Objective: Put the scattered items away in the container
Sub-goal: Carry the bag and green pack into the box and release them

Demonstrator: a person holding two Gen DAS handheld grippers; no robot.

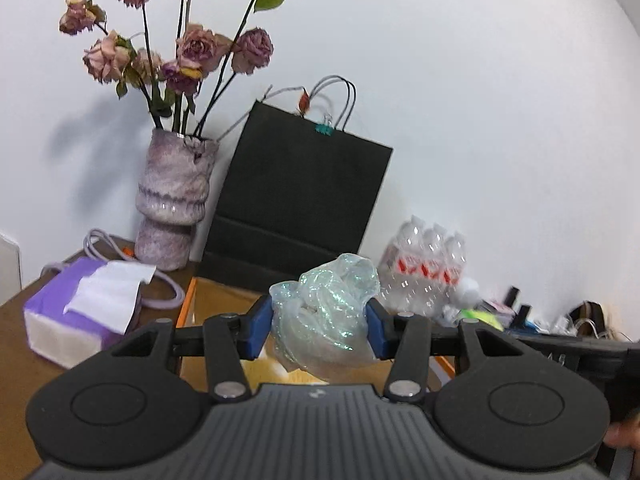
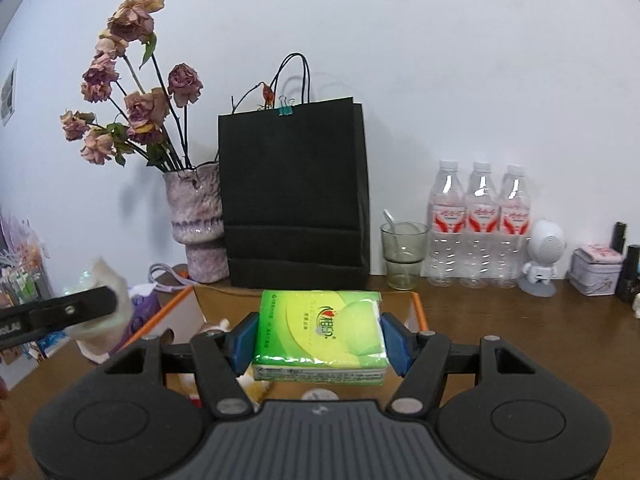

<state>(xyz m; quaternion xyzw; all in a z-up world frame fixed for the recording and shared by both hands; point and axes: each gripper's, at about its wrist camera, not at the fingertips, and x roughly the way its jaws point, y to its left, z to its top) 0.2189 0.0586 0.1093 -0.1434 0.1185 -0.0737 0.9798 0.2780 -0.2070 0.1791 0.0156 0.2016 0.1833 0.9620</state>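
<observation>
your left gripper (image 1: pixel 320 326) clamps a crumpled iridescent bag (image 1: pixel 325 316) over the orange-rimmed box (image 1: pixel 185 304), while your right gripper (image 2: pixel 320 344) grips a green tissue pack (image 2: pixel 320 334) between blue pads (image 2: pixel 394 344) above the same box (image 2: pixel 418 308), before a black bag (image 2: pixel 296 192) and vase (image 2: pixel 198 220).

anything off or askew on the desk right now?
Mostly no. The black paper bag leans against the wall, and the roses in the vase are dried and drooping. Nothing spilled. Both grippers hold items: crinkled plastic bag, green tissue pack.
</observation>
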